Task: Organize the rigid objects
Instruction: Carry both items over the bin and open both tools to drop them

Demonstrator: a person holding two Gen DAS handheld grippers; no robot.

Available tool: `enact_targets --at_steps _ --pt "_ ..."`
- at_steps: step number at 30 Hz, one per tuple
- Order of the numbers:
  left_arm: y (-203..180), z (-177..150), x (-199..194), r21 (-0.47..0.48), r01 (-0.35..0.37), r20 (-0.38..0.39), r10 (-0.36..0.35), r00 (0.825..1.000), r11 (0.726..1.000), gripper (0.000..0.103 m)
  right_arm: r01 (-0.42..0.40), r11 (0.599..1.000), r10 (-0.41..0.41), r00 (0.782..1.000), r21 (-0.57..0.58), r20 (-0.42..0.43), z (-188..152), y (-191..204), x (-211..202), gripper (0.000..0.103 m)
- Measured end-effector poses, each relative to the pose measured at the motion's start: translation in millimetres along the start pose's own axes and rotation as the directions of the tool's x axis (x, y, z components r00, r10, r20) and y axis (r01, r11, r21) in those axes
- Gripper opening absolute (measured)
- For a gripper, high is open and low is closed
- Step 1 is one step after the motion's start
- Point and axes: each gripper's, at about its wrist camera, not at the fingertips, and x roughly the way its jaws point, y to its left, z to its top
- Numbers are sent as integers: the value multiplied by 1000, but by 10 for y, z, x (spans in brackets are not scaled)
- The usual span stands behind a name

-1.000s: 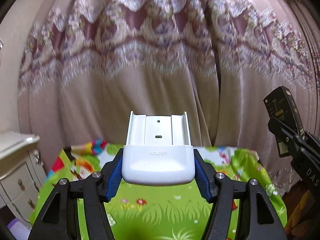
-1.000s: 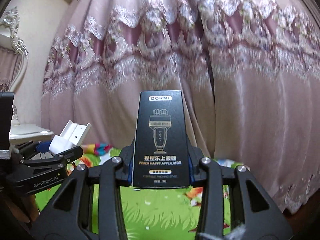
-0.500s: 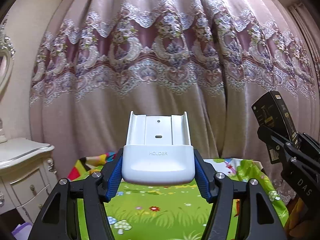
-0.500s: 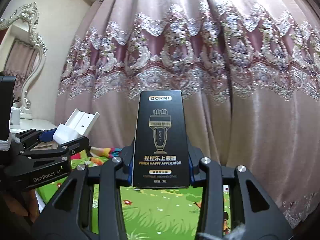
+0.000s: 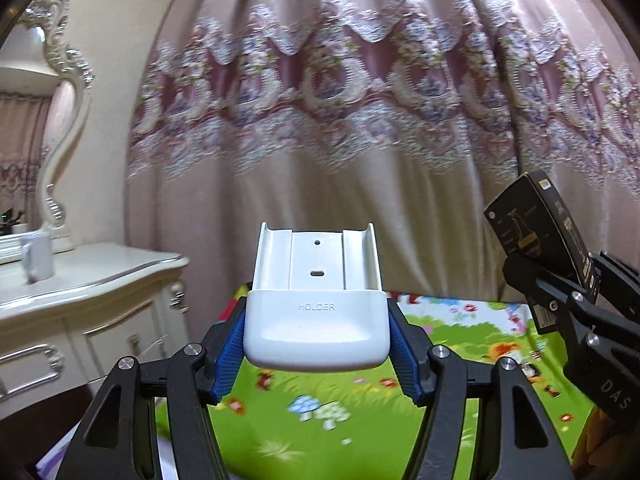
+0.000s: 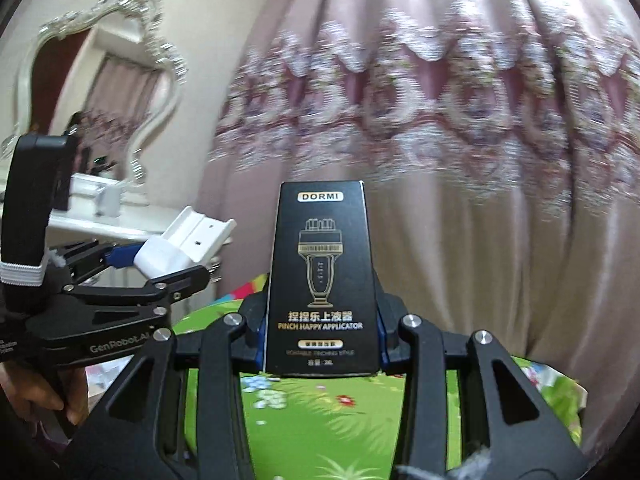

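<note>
My left gripper [image 5: 317,354] is shut on a white plastic holder [image 5: 317,320] and carries it in the air above a green cartoon-print cloth [image 5: 360,420]. My right gripper [image 6: 322,344] is shut on a black DORMI applicator box [image 6: 322,280], held upright. In the left wrist view the black box [image 5: 532,224] and the right gripper [image 5: 560,280] show at the right edge. In the right wrist view the left gripper [image 6: 160,268] with the white holder [image 6: 180,248] shows at the left.
A pink lace-trimmed curtain [image 5: 360,120] hangs behind the cloth-covered surface. A white dresser [image 5: 80,280] with an ornate mirror [image 6: 100,80] and a white cup [image 5: 36,256] stands at the left.
Both views have swung to the left, and the dresser and mirror have come into view. Both grippers have kept their hold.
</note>
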Motion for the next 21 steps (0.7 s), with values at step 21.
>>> enact_targets --at_steps 21 --pt "1601 -1237 -279 -159 -379 -409 288 866 912 64 -581 813 487 706 -27 -515 -667 1811 1212 43"
